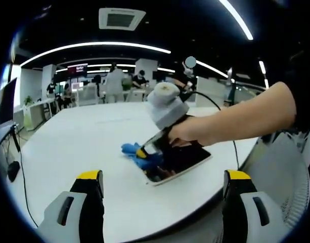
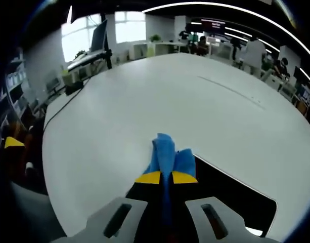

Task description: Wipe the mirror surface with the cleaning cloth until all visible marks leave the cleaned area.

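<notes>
Item: my right gripper (image 2: 166,178), centre bottom, clamped on blue cloth (image 2: 167,152) against mirror (image 2: 230,195). Left gripper (image 1: 162,177), bottom, wide open, empty. White table (image 1: 79,147).

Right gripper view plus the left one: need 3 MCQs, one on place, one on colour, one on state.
1. Where does the mirror lie?
A. on the white table, near its edge
B. on a chair
C. leaning on a monitor

2. What colour is the cleaning cloth?
A. red
B. blue
C. white

3. What state is the right gripper in?
A. open, away from the cloth
B. shut on the cloth
C. shut on a cable

Answers:
1. A: the left gripper view shows the dark mirror flat on the table by the near edge.
2. B: the cloth is blue in both views.
3. B: in the right gripper view the yellow-tipped fingers pinch the cloth at the mirror's edge, while the left gripper stands wide open.
</notes>
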Available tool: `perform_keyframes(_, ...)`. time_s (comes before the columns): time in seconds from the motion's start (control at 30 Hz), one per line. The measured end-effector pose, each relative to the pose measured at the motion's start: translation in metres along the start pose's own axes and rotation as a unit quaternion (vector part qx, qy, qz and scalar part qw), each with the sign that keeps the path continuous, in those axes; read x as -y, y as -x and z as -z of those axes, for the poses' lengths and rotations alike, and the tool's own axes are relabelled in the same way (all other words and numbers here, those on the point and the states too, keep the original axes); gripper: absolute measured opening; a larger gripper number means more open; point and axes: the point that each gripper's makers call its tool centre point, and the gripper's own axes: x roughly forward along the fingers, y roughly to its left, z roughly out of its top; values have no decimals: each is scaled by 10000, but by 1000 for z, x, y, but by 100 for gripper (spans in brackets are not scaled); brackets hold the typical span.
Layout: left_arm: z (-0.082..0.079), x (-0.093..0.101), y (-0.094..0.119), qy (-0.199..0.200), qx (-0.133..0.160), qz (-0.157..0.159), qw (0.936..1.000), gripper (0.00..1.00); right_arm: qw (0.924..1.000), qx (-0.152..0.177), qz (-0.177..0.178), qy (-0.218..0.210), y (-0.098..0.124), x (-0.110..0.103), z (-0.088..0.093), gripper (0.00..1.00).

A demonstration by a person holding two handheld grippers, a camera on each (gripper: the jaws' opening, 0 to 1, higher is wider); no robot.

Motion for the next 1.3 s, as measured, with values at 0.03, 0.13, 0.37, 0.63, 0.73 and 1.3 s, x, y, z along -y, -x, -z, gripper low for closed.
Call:
perform_keyframes(0.03,0,0,0,1,1,-1,10000,99,10000,-3,-14,16,0,-1,0,0)
perform_keyframes(0.13,0,0,0,0,3,-2,10000,99,10000,-7,-43,66,0,-2,1,0)
perform_keyframes(0.37,0,0,0,-2,-1,-11,10000,98,9998,-27,-98,163,4,-8,4,0)
perform_keyframes(0.63,0,0,0,-3,-7,-11,10000,98,9998,-18,-123,165,5,-9,6,0)
perform_keyframes(0.73,0,0,0,-4,-14,-15,10000,98,9997,-18,-140,177,3,-7,5,0)
perform_keyframes(1.3,0,0,1,-7,-34,-42,10000,98,9995,-13,-179,260,5,-7,7,0)
